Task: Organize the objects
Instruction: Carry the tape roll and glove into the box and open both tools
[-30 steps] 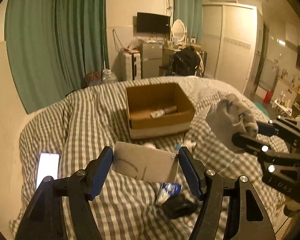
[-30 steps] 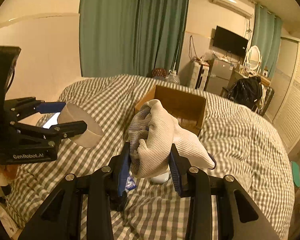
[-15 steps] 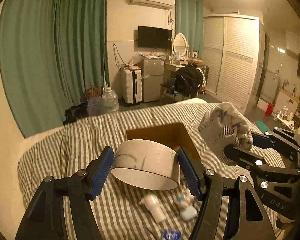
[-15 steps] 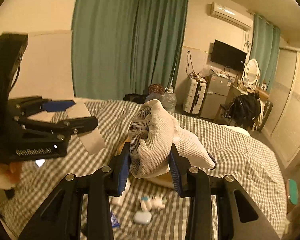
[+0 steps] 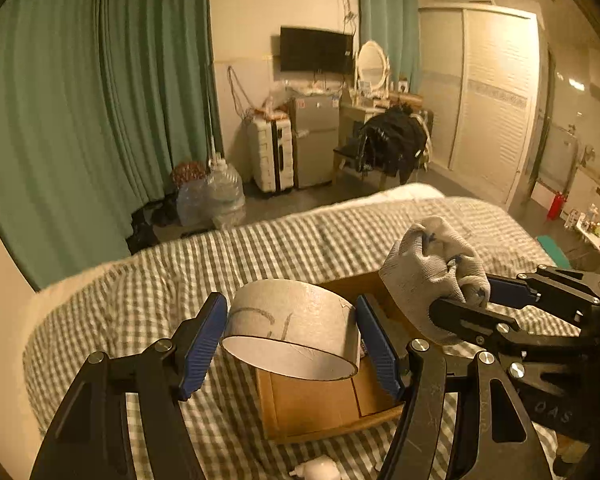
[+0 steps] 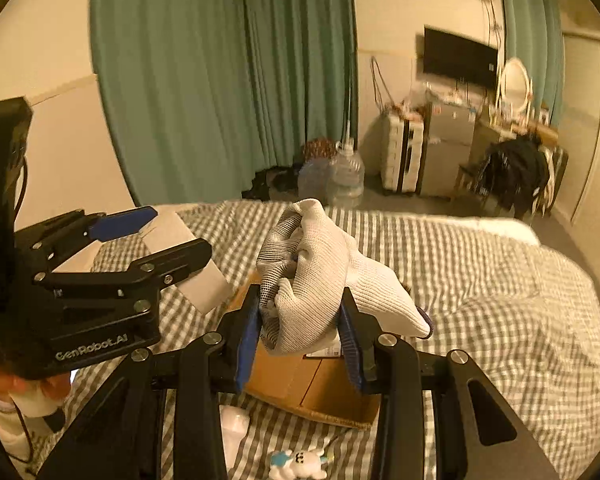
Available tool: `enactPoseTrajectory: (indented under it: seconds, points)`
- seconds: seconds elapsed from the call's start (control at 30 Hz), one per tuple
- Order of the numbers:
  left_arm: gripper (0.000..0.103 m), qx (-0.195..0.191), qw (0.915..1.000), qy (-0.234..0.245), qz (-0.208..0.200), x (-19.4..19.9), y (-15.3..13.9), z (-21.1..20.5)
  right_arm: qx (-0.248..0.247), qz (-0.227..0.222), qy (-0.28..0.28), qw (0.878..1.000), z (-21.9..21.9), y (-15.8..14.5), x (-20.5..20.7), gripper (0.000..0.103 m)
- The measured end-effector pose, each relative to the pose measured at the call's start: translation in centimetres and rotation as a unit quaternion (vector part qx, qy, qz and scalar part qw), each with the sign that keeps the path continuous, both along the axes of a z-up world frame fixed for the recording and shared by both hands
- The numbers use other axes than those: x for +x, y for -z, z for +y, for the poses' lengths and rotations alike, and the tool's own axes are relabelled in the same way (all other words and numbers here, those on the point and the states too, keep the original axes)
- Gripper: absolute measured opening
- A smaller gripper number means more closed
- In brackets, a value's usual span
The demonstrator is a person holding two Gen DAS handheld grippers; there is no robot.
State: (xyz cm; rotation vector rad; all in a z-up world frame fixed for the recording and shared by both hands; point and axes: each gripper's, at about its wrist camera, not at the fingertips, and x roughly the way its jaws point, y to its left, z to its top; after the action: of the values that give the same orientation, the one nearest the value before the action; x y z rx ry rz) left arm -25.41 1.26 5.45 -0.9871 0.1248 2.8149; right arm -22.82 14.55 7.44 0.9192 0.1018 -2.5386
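Observation:
My left gripper (image 5: 290, 338) is shut on a wide cardboard tape roll (image 5: 292, 332), held tilted over the near wall of the open cardboard box (image 5: 320, 404) on the checked bed. My right gripper (image 6: 300, 332) is shut on a bundled white knit glove (image 6: 320, 280), also above the box (image 6: 300, 384). In the left wrist view the right gripper (image 5: 466, 294) with the glove (image 5: 432, 268) hangs just right of the roll. In the right wrist view the left gripper (image 6: 156, 236) with the roll (image 6: 196, 264) sits at the left. The box's inside is mostly hidden.
Small white items lie on the checked bedcover (image 5: 160, 292) in front of the box: a white bottle (image 5: 316, 470) and a small white and blue toy (image 6: 296, 462). Beyond the bed are green curtains (image 5: 100, 120), water jugs (image 5: 220, 196), a suitcase and a wardrobe.
Both grippers moved forward over the bed with their loads, from short of the box to above it. The phone and loose items in front have slid below or out of view.

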Motion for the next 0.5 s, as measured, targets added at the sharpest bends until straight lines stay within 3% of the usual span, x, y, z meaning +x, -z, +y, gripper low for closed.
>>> enactPoseTrajectory:
  seconds: [0.2,0.5]
  points:
    - [0.069,-0.003,0.9983,0.007,-0.057,-2.6,6.5,0.7,-0.041,-0.103,0.001,0.994,0.4,6.6,-5.6,0.036]
    - [0.068,-0.036,0.9960,0.014,-0.081,-5.3,12.2,1.5,-0.041,-0.158,0.008,0.987,1.3,12.8,-9.7,0.036]
